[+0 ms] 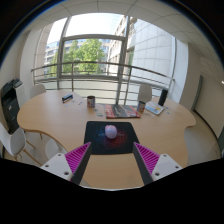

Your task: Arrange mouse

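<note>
Two fingers of our gripper (111, 160) stand wide apart and hold nothing. Just ahead of them, and centred between them, we see the mouse (111, 131) lying on a dark mouse pad (110, 142) on the wooden table (60, 115). Further beyond the fingers stand a laptop (125, 110) and a cup (90, 101).

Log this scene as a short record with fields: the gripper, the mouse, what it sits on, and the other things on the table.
gripper: open, fingers apart, holding nothing
mouse: light-coloured, ahead of the fingers, untouched
mouse mat: dark, under the mouse, near the table's front edge
table: wooden, rounded
laptop: beyond the mat, open
cup: dark, beyond the mat
chair: white, beside the table
background: large window with a railing
</note>
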The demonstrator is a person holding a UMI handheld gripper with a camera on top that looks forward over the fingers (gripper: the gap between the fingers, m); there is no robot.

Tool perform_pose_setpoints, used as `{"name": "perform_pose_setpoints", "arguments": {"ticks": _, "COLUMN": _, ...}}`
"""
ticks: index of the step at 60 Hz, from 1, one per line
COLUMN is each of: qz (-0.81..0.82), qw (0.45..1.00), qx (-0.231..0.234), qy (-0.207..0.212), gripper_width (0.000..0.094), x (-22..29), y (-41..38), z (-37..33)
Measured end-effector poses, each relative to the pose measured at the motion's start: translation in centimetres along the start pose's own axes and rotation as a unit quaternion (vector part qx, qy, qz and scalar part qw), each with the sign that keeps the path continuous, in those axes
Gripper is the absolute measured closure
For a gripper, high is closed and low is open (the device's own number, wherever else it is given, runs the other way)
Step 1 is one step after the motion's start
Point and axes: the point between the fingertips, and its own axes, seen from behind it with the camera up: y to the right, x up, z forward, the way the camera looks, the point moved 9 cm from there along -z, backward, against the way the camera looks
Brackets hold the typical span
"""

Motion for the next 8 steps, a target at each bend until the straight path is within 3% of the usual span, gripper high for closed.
{"name": "perform_pose_setpoints", "arguments": {"ticks": 8, "qz": 0.000, "qw": 1.000, "qx": 0.004, "qy": 0.002, "gripper_width": 0.0092, "x": 0.2, "y": -0.6, "z": -1.3}}
